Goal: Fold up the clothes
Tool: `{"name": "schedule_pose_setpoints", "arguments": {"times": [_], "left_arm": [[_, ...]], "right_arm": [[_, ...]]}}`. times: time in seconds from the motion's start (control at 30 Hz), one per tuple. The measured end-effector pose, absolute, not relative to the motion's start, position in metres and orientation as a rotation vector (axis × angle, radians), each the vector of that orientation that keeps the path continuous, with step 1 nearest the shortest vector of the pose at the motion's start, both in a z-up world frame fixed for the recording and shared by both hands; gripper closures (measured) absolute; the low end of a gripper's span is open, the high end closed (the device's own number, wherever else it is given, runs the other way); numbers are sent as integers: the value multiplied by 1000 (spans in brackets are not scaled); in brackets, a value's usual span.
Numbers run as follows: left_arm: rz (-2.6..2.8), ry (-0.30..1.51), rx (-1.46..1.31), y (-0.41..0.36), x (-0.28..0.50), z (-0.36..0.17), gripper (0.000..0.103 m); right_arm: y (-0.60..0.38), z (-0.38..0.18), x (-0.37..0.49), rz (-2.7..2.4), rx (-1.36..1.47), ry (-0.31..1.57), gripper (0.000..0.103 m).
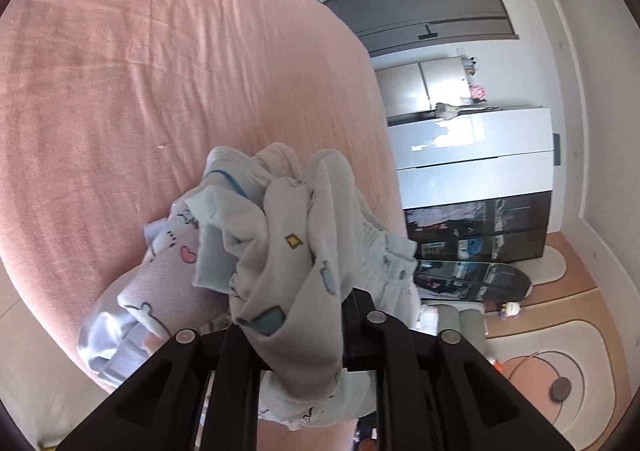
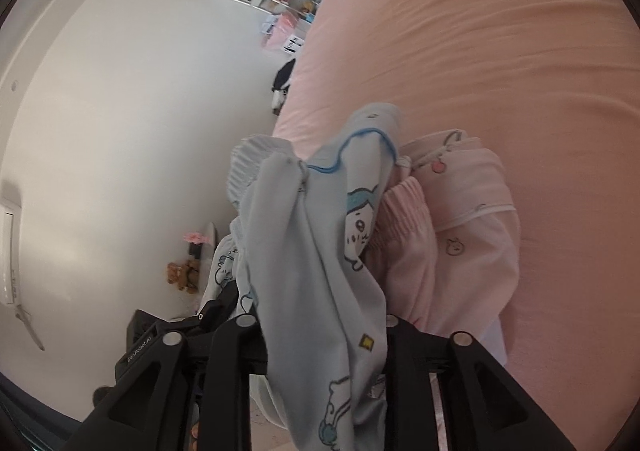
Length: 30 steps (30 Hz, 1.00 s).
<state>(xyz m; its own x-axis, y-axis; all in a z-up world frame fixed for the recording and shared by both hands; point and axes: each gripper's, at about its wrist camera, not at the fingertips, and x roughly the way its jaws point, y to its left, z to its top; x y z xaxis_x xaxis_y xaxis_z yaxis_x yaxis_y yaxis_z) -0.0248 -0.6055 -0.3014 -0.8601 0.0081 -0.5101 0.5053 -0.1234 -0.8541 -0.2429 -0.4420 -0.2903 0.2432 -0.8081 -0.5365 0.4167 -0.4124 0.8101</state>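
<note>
Left wrist view, nearest: the black left gripper (image 1: pixel 298 335) has a bunched pale grey-white printed cotton garment (image 1: pixel 288 251) between its fingers (image 1: pixel 236 363); the cloth fills the gap and drapes over both, and whether the pads press on it cannot be told. Under this bundle, at the near edge of the bed, lies a pale lilac fleece garment with a cartoon animal and pink heart print (image 1: pixel 160 275). Beyond spreads the salmon-pink bed sheet (image 1: pixel 160 71). Only this view shows, farther off, the white and dark glass-fronted cabinet (image 1: pixel 476 191), the grey sliding wardrobe (image 1: pixel 424 11) and the beige patterned rug (image 1: pixel 560 351).

Right wrist view, nearest: the black right gripper (image 2: pixel 320 335) likewise has the light blue cartoon-printed cloth (image 2: pixel 320 251) lying between and over its fingers (image 2: pixel 228 355), the grip equally undecidable. Only this view shows a pale pink garment with an elastic waistband and small apple print (image 2: pixel 452 235), resting on the bed just beside the blue cloth. Farther off, the same pink sheet (image 2: pixel 480 51), a white wall (image 2: pixel 120 111) and a brown teddy bear (image 2: pixel 180 275) low against it.
</note>
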Motion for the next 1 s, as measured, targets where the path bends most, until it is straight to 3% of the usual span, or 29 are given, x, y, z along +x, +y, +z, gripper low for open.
{"name": "schedule_pose_setpoints", "arguments": {"times": [0.17,0.23,0.37,0.67,1.0], "left_arm": [[-1984,1682,735,-598,-26,-301,27],[-1979,1652,719,-594,-23,-297,15],[-1946,1604,701,-590,-14,-289,1],[-1922,1548,547,-590,32,-250,0],[-2096,1025,667,-542,34,-179,0]], "right_arm": [[-448,-288,-246,-1429,1488,-264,43],[-450,-284,-246,-1434,1494,-230,39],[-446,-272,-250,-1471,1490,-211,26],[-400,-229,-281,-1720,1501,-156,20],[-330,-184,-289,-1932,1425,-32,19]]}}
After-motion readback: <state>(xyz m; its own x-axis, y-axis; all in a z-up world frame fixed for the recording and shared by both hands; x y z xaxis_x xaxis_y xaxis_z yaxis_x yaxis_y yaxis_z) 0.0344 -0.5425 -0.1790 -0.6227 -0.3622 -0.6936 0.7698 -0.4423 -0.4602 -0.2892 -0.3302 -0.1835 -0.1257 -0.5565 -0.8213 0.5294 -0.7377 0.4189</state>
